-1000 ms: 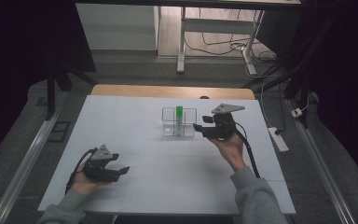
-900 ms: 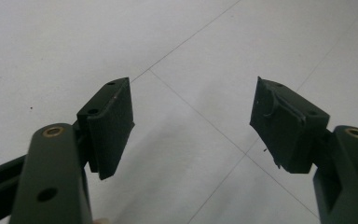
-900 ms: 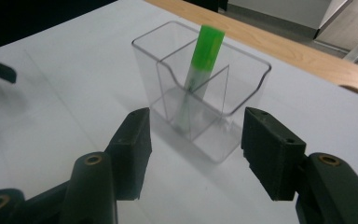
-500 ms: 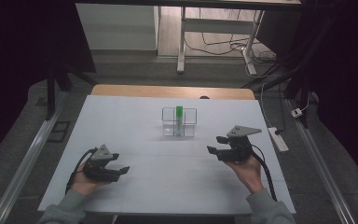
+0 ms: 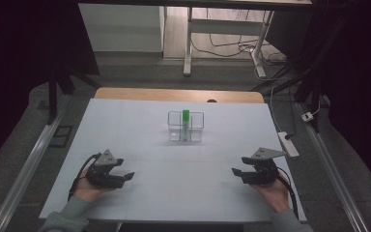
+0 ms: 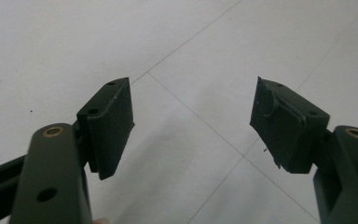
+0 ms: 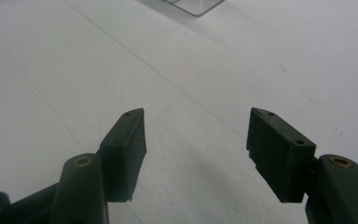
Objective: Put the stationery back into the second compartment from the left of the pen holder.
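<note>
Clear plastic forms the small rack (image 5: 186, 126) at the middle of the white table (image 5: 140, 121), and a green-capped tube (image 5: 186, 122) is seen upright in it; the tube's lower part is hard to make out through the walls. Only a cut-off corner of the rack (image 7: 195, 6) is caught in the right gripper view. The left gripper (image 5: 125, 176) is held low near the table's near left, jaws wide apart with nothing between them. The right gripper (image 5: 237, 172) is held low at the near right, well apart from the rack; its jaws have just been opening and are empty.
</note>
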`<action>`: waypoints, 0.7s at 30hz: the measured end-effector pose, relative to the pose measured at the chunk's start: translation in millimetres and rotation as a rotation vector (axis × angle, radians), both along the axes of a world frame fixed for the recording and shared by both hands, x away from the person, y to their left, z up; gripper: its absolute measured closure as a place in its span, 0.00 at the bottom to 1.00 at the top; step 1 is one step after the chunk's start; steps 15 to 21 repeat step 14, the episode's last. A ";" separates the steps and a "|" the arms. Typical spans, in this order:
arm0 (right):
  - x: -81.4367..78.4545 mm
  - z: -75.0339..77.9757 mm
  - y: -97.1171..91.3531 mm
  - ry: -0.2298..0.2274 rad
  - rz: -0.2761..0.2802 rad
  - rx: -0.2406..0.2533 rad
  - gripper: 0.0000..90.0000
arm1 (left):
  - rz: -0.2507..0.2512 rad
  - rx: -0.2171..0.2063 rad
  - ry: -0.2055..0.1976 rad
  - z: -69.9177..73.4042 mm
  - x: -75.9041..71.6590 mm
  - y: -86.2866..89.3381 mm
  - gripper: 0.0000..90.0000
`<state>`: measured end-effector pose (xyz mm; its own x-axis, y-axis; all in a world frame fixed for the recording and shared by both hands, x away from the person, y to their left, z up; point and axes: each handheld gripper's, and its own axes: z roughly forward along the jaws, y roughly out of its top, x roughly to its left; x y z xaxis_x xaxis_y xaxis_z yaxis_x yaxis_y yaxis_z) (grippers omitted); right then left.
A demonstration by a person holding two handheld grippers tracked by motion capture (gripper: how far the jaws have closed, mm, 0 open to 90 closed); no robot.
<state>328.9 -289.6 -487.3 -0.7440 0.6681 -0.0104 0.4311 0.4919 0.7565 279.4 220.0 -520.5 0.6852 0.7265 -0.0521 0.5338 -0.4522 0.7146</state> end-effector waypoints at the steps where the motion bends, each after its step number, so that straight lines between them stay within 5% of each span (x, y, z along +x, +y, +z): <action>1: -0.5 -1.4 -2.2 0.005 -0.002 0.008 0.41 | 0.000 0.000 0.000 0.0 0.1 -0.1 0.33; 21: -1.5 -4.0 -6.7 0.005 -0.003 0.015 0.39 | 0.005 -0.007 -0.005 1.0 0.1 0.9 0.33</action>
